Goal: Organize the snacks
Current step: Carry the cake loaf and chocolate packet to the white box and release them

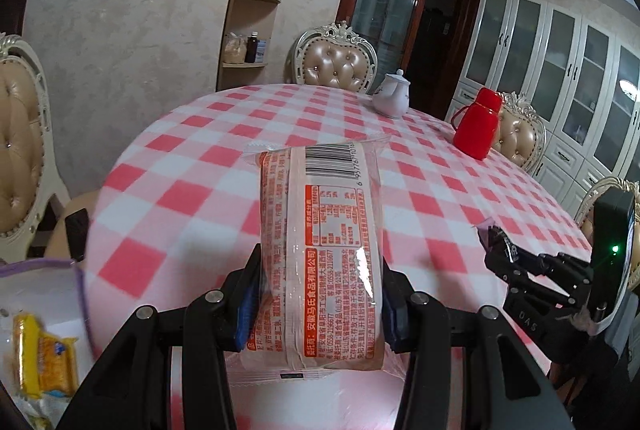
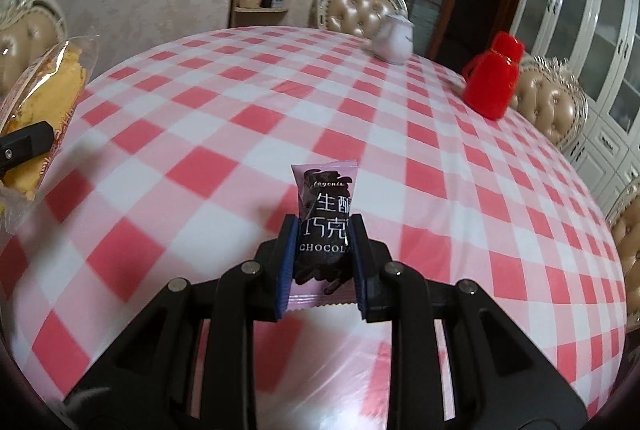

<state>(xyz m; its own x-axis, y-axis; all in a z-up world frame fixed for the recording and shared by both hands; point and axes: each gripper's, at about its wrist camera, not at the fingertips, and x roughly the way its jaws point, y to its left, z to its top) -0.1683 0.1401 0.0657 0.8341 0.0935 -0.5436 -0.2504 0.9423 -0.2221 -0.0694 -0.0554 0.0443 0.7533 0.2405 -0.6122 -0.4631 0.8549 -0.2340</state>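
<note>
My left gripper (image 1: 318, 304) is shut on a clear-wrapped cake packet with orange print and a barcode (image 1: 322, 230), held above the pink checked table (image 1: 180, 197). The same packet shows at the left edge of the right wrist view (image 2: 44, 97). My right gripper (image 2: 322, 266) is shut on a small pink and brown chocolate packet (image 2: 326, 226), held above the table; it also shows in the left wrist view (image 1: 494, 242) at the right. A white container with a purple rim (image 1: 48, 282) at lower left holds a yellow snack packet (image 1: 44, 358).
A white teapot (image 1: 392, 95) and a red flask (image 1: 476, 127) stand at the far right of the table. Padded chairs (image 1: 336, 59) ring the table. A corner shelf (image 1: 250, 29) with jars stands by the wall.
</note>
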